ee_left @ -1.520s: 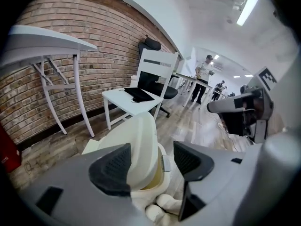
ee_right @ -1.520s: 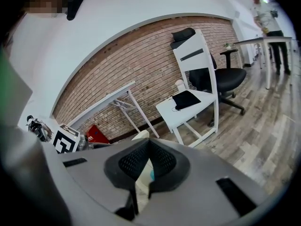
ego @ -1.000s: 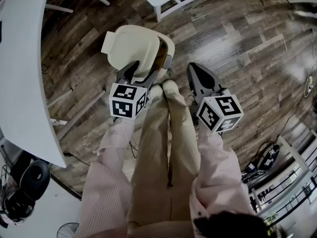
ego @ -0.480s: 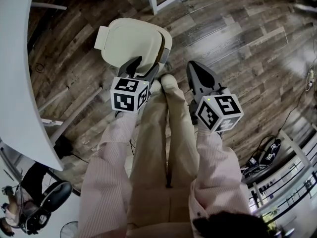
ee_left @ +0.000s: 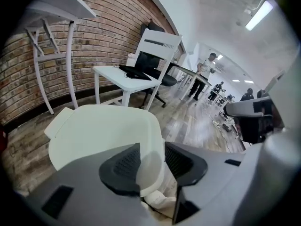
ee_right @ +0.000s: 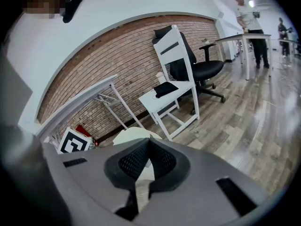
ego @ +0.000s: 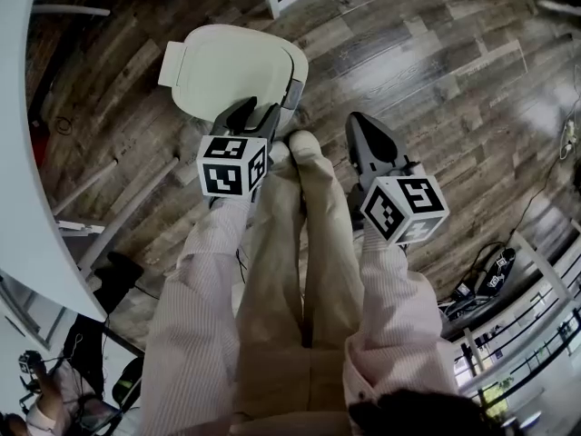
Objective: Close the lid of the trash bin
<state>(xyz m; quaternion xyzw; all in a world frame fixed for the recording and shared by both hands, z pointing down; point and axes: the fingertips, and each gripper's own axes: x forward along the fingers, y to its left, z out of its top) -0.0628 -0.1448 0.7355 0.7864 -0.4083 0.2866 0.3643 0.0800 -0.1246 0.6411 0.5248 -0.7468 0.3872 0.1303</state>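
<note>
The left claw [ego: 252, 116] has its jaws set a little apart. The rounded near lip of the lid [ego: 227, 62] fills the gap between them, so it looks like a pinch on that lip. In the left gripper view the pale lid [ee_left: 96, 133] spreads straight ahead of the claw [ee_left: 151, 163] and slightly below it. Its long axis runs away from the jaws to a small tab at the far end.

The lid lies nearly flat over the trash bin [ego: 297, 94]. Only a thin seam shows along the edge to the claw's right, so I judge the closing almost done. What remains would be a short push straight down, then letting go.

Just behind the left claw are the person's shoes [ego: 292, 146], close against the bin's near side. The right claw [ego: 366, 136] hangs well to the right of the bin over bare floor. Its jaws are pressed together on nothing [ee_right: 148, 149]. The left claw is therefore the nearer one, and the only one in contact with the lid.
</note>
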